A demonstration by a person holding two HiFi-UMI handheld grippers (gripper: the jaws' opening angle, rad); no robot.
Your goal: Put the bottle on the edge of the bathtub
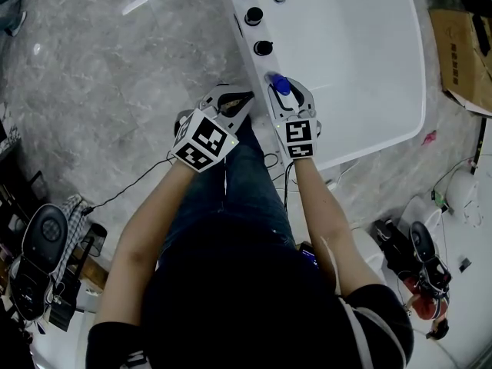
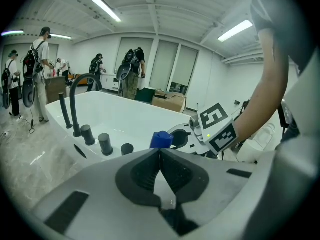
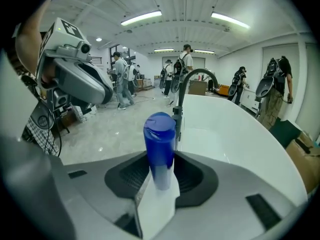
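Bottle [image 3: 160, 149], blue cap pointing up, long axis vertical at frame centre, clamped in right gripper [image 3: 161, 176] by bathtub rim [image 1: 257, 68], left gripper [image 2: 160, 154] closed, empty.

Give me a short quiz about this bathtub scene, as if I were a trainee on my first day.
1. Multiple choice: what is between the jaws of the right gripper?
A. a blue-capped bottle
B. a sponge
C. a towel

2. True or false: the left gripper has its jaws wide apart.

3. Fill in: in the head view, ____ round dark knobs stand in a row on the edge of the bathtub.

Key
1. A. The right gripper's jaws are closed on the bottle.
2. False. Its jaws are together, with nothing between them.
3. Three.
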